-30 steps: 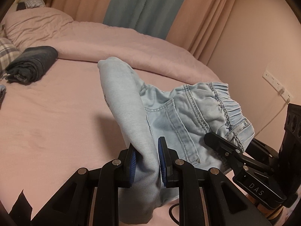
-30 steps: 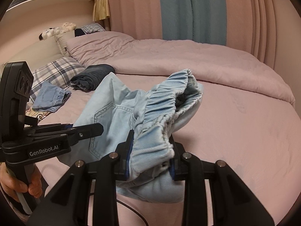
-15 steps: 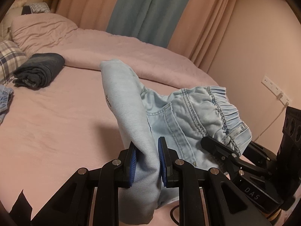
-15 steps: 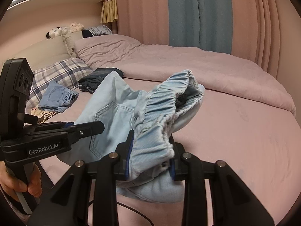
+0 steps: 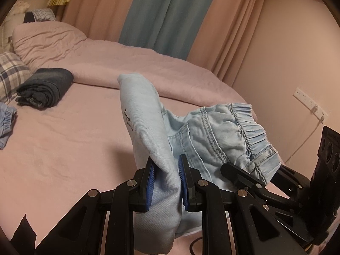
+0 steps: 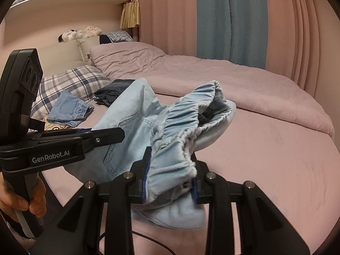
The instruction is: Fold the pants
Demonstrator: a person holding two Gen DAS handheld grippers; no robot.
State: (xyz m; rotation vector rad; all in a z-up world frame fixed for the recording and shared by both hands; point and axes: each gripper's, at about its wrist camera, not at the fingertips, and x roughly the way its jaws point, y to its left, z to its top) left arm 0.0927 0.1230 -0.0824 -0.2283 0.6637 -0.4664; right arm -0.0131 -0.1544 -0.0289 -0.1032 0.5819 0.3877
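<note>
One bed (image 5: 63, 148) fills most of both views, its pink sheet running from the lower edge up to a bunched pink duvet (image 5: 127, 63) across the middle. Behind it, pink and blue curtains (image 5: 170, 10) hang along the upper part of each frame, and a pink wall (image 5: 297, 53) takes the right side of the left wrist view, with a white socket strip (image 5: 309, 101) at right centre.

Light blue pants (image 5: 191, 138) are held up off the bed in the middle of both views. In the left wrist view one folded leg rises from the lower centre toward mid-frame, with the back pocket and elastic waistband spreading to the right. The left gripper (image 5: 165, 182) is clamped on that leg, blue pads pressed to the cloth on both sides. The right gripper (image 6: 170, 182), at lower centre of its own view, is clenched on the gathered waistband; in the left wrist view it appears at lower right, under the waistband.

A plaid pillow (image 6: 70, 85) lies at left centre of the right wrist view. Folded dark pants (image 5: 44, 90) sit at the left of the left wrist view, just beside the pillow. Blue shorts (image 6: 70, 111) lie on the pillow's lower edge. Soft toys (image 6: 80, 33) sit at upper left. A left hand (image 6: 21, 201) grips the handle at lower left.
</note>
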